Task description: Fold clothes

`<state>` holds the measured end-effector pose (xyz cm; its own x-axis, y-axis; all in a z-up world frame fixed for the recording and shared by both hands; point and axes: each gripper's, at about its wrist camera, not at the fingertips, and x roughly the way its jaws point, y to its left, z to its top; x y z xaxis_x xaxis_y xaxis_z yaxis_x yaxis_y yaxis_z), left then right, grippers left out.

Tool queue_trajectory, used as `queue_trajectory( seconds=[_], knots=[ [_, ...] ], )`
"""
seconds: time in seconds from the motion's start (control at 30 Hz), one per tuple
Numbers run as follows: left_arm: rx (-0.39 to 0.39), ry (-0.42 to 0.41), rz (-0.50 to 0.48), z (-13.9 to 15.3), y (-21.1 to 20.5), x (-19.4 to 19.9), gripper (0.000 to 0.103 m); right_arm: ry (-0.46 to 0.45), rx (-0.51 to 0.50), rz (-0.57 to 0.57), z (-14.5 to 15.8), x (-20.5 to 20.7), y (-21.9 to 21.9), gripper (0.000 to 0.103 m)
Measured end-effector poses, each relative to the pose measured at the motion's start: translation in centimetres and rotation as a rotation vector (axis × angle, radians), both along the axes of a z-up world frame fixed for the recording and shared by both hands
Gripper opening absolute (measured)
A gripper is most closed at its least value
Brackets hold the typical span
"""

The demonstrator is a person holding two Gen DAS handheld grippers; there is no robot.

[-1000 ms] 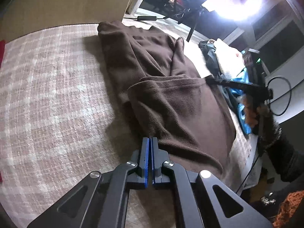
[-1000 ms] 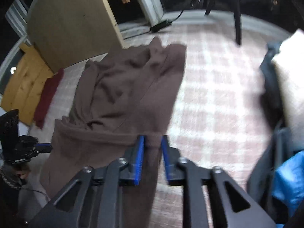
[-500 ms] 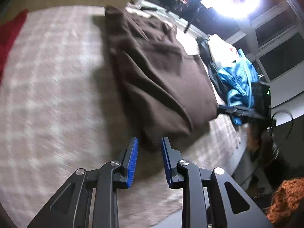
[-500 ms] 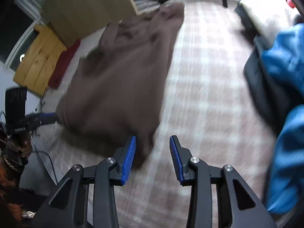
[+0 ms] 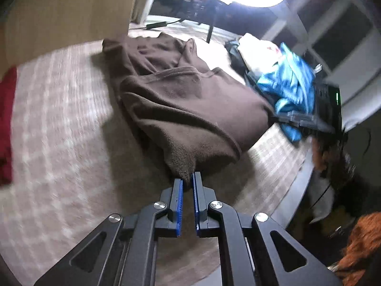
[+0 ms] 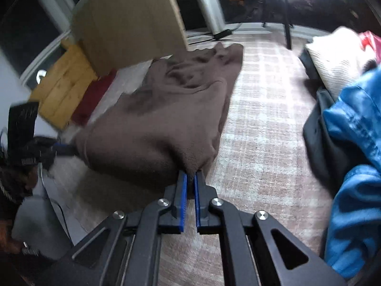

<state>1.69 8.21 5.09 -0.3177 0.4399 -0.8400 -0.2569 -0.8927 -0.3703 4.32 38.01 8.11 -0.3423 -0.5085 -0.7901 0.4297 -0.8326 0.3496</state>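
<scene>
A brown fleece garment [image 5: 185,104] lies on a pale plaid cloth [image 5: 59,143], filling the middle of both views. Its far half is bunched toward the top of the frame; its near end is doubled into a thick rounded fold.

In the left wrist view, the left gripper [image 5: 187,186] sits at lower centre, its blue pads pinching the near left corner of the fleece. In the right wrist view, the right gripper [image 6: 190,181] clasps the near right corner the same way, also at lower centre. Each gripper shows at the edge of the other's view, holding the opposite corner.

A judgement: the near edge is held at both corners for a fold. To do this well, both corners should travel level and together, with the edge kept taut, so the layers land square.

A blue jacket [image 6: 352,143] and a cream knit [image 6: 338,59] are heaped at right; a red cloth [image 5: 6,124] lies at far left.
</scene>
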Motion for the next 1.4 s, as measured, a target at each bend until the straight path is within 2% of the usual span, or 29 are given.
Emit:
queue_trajectory(
  seconds=[0.03,0.1,0.17,0.23,0.3,0.4,0.53,0.6,0.63,0.7,0.73,0.77,0.8,0.83,0.9,0.97,1.0,1.03,1.1,1.17,1.23,1.3,1.33,1.4],
  knots=[
    [0.006,-0.038,0.01,-0.7,0.2,-0.2,0.005,-0.009,-0.001,0.007,-0.1,0.2,-0.8,0.005],
    [0.013,-0.045,-0.029,-0.8,1.7,-0.5,0.005,-0.001,0.005,0.051,0.2,0.7,-2.9,0.005],
    [-0.065,-0.01,-0.073,-0.4,1.7,-0.4,0.005,0.083,0.086,0.094,1.3,1.2,-4.1,0.005],
    [-0.031,-0.039,0.009,-0.8,-0.8,-0.6,0.004,0.009,-0.002,-0.054,0.7,-1.2,0.0,0.004],
    [-0.001,-0.061,0.075,-1.1,-2.7,-0.6,0.0,-0.054,-0.061,-0.126,-0.1,-1.9,2.3,0.004],
    [-0.014,-0.051,0.083,-1.1,-3.1,-0.2,0.0,-0.015,0.01,-0.079,-0.2,-0.9,1.0,0.004],
    [0.016,-0.069,0.01,-1.9,-0.5,0.8,0.001,-0.083,-0.033,-0.078,-0.5,-1.3,2.0,0.005],
    [0.011,-0.068,0.024,-2.7,0.6,0.8,0.016,-0.112,-0.004,-0.066,-0.8,-1.4,1.6,0.009],
    [0.006,-0.068,0.035,-3.2,1.2,0.8,0.032,-0.117,0.01,-0.06,-0.8,-1.2,1.2,0.012],
    [0.046,-0.07,0.05,-4.2,1.4,0.2,0.012,-0.126,0.035,-0.047,-0.9,-1.0,0.4,0.026],
    [0.07,-0.072,0.056,-4.7,1.4,0.0,0.008,-0.131,0.029,-0.041,-1.0,-1.1,0.2,0.026],
    [0.072,-0.077,0.049,-4.9,1.6,-0.3,0.006,-0.128,0.024,-0.035,-1.1,-1.0,-0.1,0.025],
    [0.063,-0.084,0.029,-4.7,1.8,-0.4,0.006,-0.125,0.021,-0.029,-1.3,-1.0,-0.3,0.005],
    [0.062,-0.078,0.014,-3.7,1.7,-0.4,0.006,-0.124,0.032,-0.026,-1.1,-0.9,-0.5,0.006],
    [0.053,-0.04,-0.003,-1.0,0.8,-0.3,0.006,-0.081,-0.012,-0.017,0.5,-0.4,0.1,0.005],
    [0.042,0.016,-0.015,1.6,-0.3,0.2,0.006,-0.11,-0.042,-0.052,-0.6,0.0,1.1,0.005],
    [0.038,0.036,-0.033,2.0,-0.4,0.3,0.006,-0.125,-0.057,-0.069,-1.2,0.3,1.6,0.004],
    [0.004,0.022,-0.056,1.0,0.2,0.2,0.006,-0.14,-0.065,-0.085,-1.9,0.5,2.0,0.004],
    [-0.094,-0.064,-0.105,-2.9,1.8,0.1,0.006,-0.169,0.051,-0.052,-4.5,1.1,0.3,0.004],
    [-0.086,-0.1,-0.09,-3.9,1.1,0.1,0.007,-0.156,0.057,-0.044,-4.0,1.3,0.3,0.005],
    [-0.062,-0.128,-0.066,-4.5,0.1,0.1,0.008,-0.144,0.096,-0.047,-2.9,1.1,0.8,0.01],
    [-0.036,-0.106,-0.046,-4.2,-0.1,-0.5,0.013,-0.117,0.161,-0.065,-1.6,0.9,1.6,0.015],
    [-0.024,-0.092,-0.036,-4.0,-0.1,-0.8,0.012,-0.112,0.159,-0.08,-0.9,0.7,2.2,0.016],
    [0.002,-0.062,-0.017,-3.6,-0.2,-1.5,0.012,-0.108,0.09,-0.087,0.3,0.0,2.5,0.035]
  ],
)
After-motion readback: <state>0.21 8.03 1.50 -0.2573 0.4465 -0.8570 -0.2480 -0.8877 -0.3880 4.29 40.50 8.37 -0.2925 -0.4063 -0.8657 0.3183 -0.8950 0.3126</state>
